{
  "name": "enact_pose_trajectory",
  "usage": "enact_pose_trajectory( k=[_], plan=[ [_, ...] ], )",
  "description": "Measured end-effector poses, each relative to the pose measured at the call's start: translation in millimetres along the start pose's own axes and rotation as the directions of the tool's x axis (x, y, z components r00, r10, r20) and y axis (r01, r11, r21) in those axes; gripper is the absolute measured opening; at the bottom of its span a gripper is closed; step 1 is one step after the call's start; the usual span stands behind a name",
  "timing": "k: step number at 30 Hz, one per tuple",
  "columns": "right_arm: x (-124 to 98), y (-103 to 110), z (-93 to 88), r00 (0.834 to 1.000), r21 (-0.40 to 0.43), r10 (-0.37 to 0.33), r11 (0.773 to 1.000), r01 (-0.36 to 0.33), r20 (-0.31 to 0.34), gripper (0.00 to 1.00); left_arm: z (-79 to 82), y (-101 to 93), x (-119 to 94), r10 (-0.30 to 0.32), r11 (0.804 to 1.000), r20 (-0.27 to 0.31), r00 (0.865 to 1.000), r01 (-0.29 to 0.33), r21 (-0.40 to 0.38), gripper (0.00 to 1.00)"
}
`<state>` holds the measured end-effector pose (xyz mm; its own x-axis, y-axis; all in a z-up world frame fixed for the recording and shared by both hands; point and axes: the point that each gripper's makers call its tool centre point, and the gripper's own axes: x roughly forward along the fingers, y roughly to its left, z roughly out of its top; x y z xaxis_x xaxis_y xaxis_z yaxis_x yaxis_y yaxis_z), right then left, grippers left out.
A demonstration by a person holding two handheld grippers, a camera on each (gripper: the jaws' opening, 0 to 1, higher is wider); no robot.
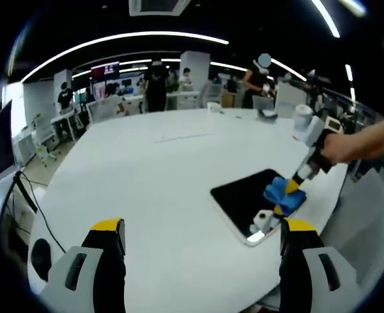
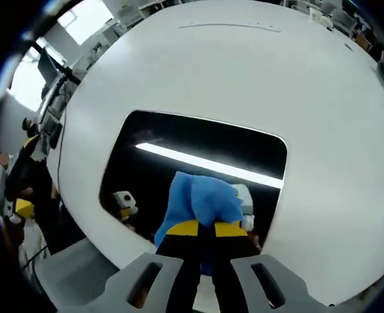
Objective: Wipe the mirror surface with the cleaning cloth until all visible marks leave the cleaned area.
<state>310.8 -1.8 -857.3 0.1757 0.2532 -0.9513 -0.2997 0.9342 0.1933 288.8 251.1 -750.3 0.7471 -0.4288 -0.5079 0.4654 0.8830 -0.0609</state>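
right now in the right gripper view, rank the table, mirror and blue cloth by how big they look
1. table, largest
2. mirror
3. blue cloth, smallest, though it's nearest the camera, clamped in the right gripper, so it looks enlarged

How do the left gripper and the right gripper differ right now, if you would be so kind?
The left gripper stands open with nothing between its jaws; the right gripper is shut on the blue cloth. The left gripper hovers above bare white table, while the right gripper presses the cloth onto the mirror. Both have yellow-tipped black jaws.
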Motion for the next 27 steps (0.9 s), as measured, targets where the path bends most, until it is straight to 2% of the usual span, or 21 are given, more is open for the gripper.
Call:
enact_pose_trajectory(
  k=[3, 8, 15, 19, 25, 27],
  plan=[
    [-2, 5, -8.8, 1.0, 0.002, 0.005, 1.0, -0.005, -0.005, 0.0, -3.3, -4.5, -1, -0.007, 1.0, -0.004, 1.0, 0.007, 0.0, 1.0],
    [-2, 8, -12.4, 1.0, -0.031, 0.007, 0.999, -0.008, -0.005, 0.0, -6.3, -8.5, -1, -0.007, 1.0, -0.011, 1.0, 0.007, 0.002, 1.0],
    [-4, 12, -17.8, 1.0, -0.034, 0.021, 0.999, -0.022, -0.017, 0.0, 4.5, -5.2, -4, 0.011, 1.0, 0.016, 1.0, -0.011, 0.0, 1.0],
    [-4, 11, -19.1, 1.0, -0.025, 0.025, 0.999, -0.025, -0.01, 0.0, 6.1, -3.9, -2, 0.001, 1.0, 0.037, 0.999, 0.0, -0.02, 1.0],
    [-4, 14, -25.4, 0.999, -0.014, 0.025, 1.0, -0.025, -0.026, 0.0, 3.8, -7.6, -4, -0.017, 1.0, 0.025, 1.0, 0.018, -0.014, 1.0],
    [-5, 13, -25.7, 0.999, 0.014, 0.033, 0.999, -0.032, -0.023, 0.0, 2.2, -8.4, -2, -0.029, 0.999, 0.021, 0.999, 0.029, -0.015, 1.0]
  ],
)
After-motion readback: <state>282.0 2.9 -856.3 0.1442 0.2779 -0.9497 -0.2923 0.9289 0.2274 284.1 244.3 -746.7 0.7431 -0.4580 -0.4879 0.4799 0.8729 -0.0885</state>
